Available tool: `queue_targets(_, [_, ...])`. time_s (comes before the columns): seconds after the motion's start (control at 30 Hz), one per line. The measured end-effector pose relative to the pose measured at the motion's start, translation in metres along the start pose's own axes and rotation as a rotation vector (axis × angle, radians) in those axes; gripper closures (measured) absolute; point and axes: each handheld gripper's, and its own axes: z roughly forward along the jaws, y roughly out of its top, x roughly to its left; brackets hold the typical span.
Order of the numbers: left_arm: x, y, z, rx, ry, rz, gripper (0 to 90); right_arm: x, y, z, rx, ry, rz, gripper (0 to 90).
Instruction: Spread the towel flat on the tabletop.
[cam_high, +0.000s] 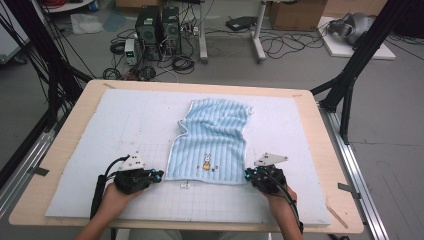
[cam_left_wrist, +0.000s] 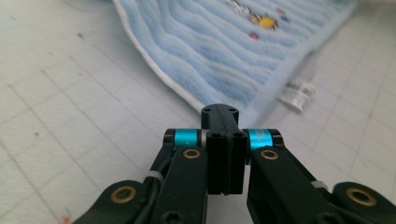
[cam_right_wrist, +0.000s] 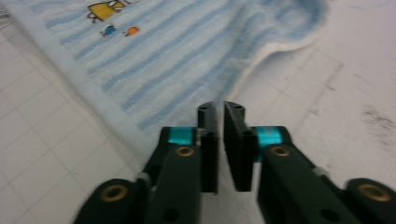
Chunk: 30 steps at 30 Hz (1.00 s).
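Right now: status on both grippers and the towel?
Left gripper jaws shut, empty, at the towel's near-left corner. Right gripper jaws narrowly apart, empty, at near-right corner. Towel rumpled on foam mat.

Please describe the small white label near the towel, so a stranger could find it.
On the white gridded mat lies a light blue striped towel. Beside the towel's near edge lies the small white label, the one loose scrap there.

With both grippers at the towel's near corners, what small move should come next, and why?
Probably lift both corners together. The left gripper has its jaws together at the towel's near left corner, and the right gripper, jaws a thin gap apart, sits at the near right corner; whether either pinches cloth is unclear.
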Motion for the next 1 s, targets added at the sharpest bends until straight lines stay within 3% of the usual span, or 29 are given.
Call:
queue_targets(0.1, [0.004,0.004,0.004,-0.047,0.040,-0.058,57.9,-0.007,0.000,-0.013,-0.073,-0.032,0.050,66.1])
queue_targets(0.2, [0.006,0.010,0.013,-0.056,0.046,-0.072,51.5,-0.008,0.001,-0.018,-0.156,-0.013,0.082,62.3])
queue_targets(0.27, [0.005,0.013,0.018,-0.051,0.045,-0.070,51.4,-0.003,0.002,-0.012,-0.159,0.018,0.069,61.0])
queue_targets(0.37, [0.005,0.016,0.030,-0.014,0.044,-0.057,52.8,0.007,0.004,0.005,-0.118,0.058,0.034,61.0])
queue_targets(0.47, [0.006,0.019,0.039,0.060,0.058,-0.071,58.6,0.013,0.005,0.020,-0.053,0.037,0.007,61.1])
queue_targets(0.53, [0.007,0.019,0.039,0.060,0.075,-0.076,65.6,0.014,0.004,0.023,-0.051,0.035,0.007,62.5])
queue_targets(0.6, [0.006,0.019,0.038,0.065,0.092,-0.059,71.6,0.012,0.005,0.022,-0.044,0.046,0.017,67.0])
queue_targets(0.63, [0.005,0.019,0.038,0.064,0.078,-0.044,76.9,0.011,0.004,0.022,-0.044,0.052,0.024,71.6])
queue_targets(0.67, [0.002,0.019,0.039,0.070,0.074,-0.014,85.1,0.011,0.004,0.021,-0.041,0.061,0.024,78.1])
queue_targets(0.7, [0.000,0.019,0.038,0.073,0.077,0.011,86.0,0.010,0.004,0.020,-0.034,0.073,0.019,82.3])
queue_targets(1.0, [-0.009,0.003,0.017,0.084,-0.065,-0.002,87.4,0.007,-0.009,0.005,-0.005,0.223,0.011,85.8])
